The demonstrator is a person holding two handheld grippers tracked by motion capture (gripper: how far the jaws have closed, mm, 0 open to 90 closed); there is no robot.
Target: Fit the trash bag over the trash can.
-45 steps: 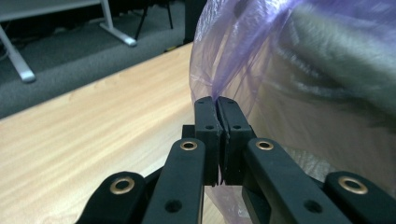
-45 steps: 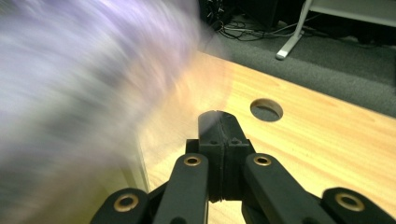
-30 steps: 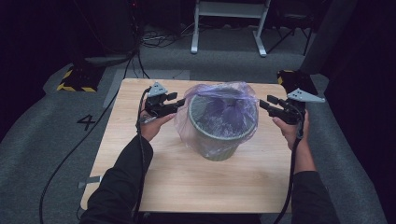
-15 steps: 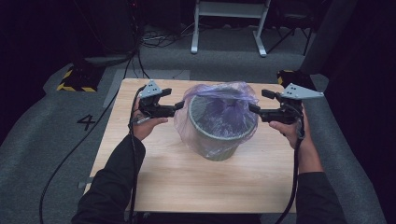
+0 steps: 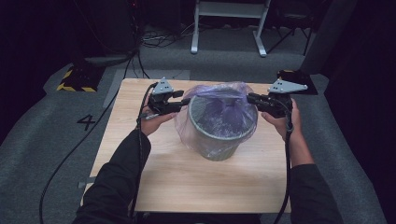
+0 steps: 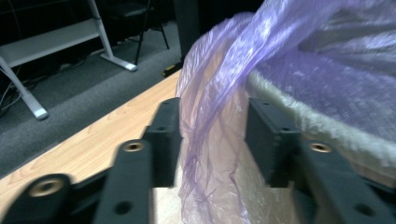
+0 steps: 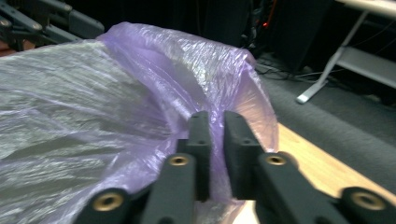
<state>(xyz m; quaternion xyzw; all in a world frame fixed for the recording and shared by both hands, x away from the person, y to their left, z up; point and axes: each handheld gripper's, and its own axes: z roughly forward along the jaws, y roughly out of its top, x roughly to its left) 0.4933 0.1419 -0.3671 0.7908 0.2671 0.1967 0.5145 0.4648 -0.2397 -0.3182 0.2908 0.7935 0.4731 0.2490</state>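
A grey bin (image 5: 217,140) lined with a thin purple plastic bag (image 5: 219,93) stands in the middle of the wooden table (image 5: 187,186). My left gripper (image 5: 183,101) is at the bin's left rim. In the left gripper view it (image 6: 215,140) is open, with a hanging fold of the bag (image 6: 219,84) between its jaws and the bin's rim (image 6: 327,126) just to the right. My right gripper (image 5: 251,98) is at the right rim. In the right gripper view it (image 7: 216,126) is shut on the bag's edge (image 7: 196,70).
A white metal stand (image 5: 229,28) and cables lie on the floor behind the table. A yellow-and-black striped block (image 5: 77,79) sits at the back left and a black box (image 5: 299,81) at the table's far right corner. The number 4 (image 5: 86,122) marks the floor at the left.
My right gripper has moved left to the bin's rim and taken hold of the bag's edge. My left gripper has edged right, against the bag.
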